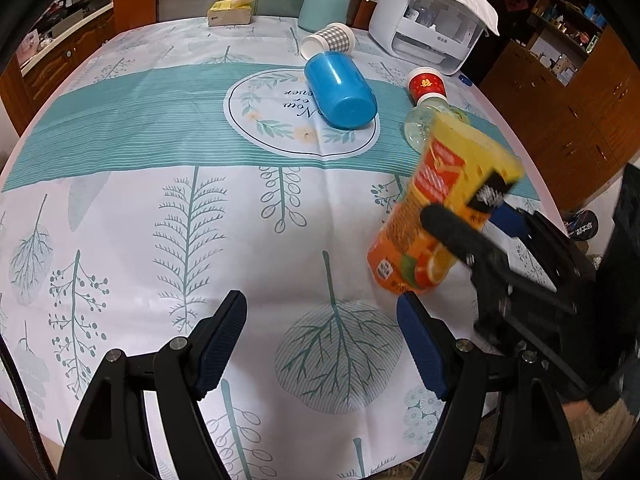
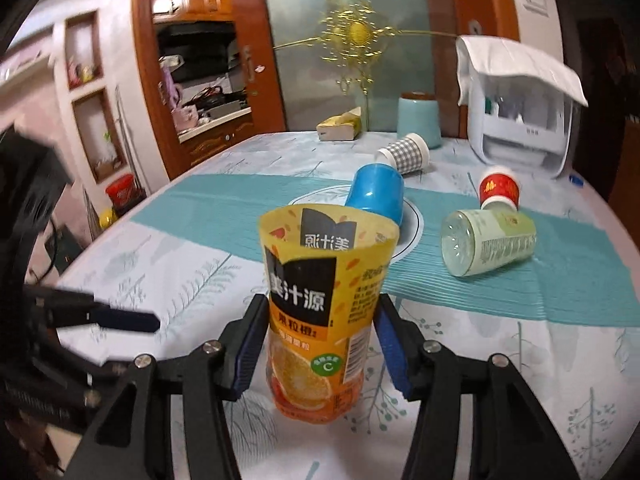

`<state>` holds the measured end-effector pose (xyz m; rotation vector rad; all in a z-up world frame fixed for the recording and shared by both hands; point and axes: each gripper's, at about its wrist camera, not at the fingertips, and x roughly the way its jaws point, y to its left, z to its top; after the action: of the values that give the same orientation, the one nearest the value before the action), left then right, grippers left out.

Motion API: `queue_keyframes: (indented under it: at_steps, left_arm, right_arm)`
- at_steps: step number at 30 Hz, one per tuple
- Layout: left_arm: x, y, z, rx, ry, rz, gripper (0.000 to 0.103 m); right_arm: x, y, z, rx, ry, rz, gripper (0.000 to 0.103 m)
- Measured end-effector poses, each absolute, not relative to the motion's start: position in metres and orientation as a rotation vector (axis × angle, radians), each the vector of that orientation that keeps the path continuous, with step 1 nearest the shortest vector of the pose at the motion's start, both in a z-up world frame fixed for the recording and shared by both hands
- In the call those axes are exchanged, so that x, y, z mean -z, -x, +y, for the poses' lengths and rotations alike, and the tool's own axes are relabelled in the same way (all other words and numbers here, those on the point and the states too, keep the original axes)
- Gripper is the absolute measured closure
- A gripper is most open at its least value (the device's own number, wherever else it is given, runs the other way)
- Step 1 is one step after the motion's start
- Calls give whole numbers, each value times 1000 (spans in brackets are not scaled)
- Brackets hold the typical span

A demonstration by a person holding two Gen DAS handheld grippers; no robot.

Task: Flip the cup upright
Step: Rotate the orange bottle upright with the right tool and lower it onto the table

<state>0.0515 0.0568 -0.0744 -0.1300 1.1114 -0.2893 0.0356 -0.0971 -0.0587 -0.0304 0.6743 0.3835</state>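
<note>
Right gripper clamps the orange cup at mid-body, mouth up, base near the cloth: righting step nearly done; next, seat it flat and let go. Thin glossy printed plastic, tapered, likely flexes. Left gripper apart, empty; cup at its 2 o'clock.

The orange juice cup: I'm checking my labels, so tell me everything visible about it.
The orange juice cup looks like a cut-off juice bottle: thin plastic with an open yellow rim, a black band of Chinese characters, orange-slice artwork and a barcode. It stands nearly upright, mouth up, tilted slightly in the left view, base at the tablecloth. The right gripper has its jaws closed on its sides.
</note>
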Motion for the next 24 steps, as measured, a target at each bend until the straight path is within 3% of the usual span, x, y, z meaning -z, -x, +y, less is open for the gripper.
queue_keyframes:
  at_steps: [8,21,24]
  left_arm:
    - [74,-49,58,275,120,1102,27]
    - [71,-39,53,242,91,1107,26]
    - [71,-35,51,233,83,1106,22]
  right_arm:
    - [60,-15,-86,-357,157,659,46]
    - [53,-4,-105,-373,66,708,34]
    - [50,3,-109,-366,61,714,34]
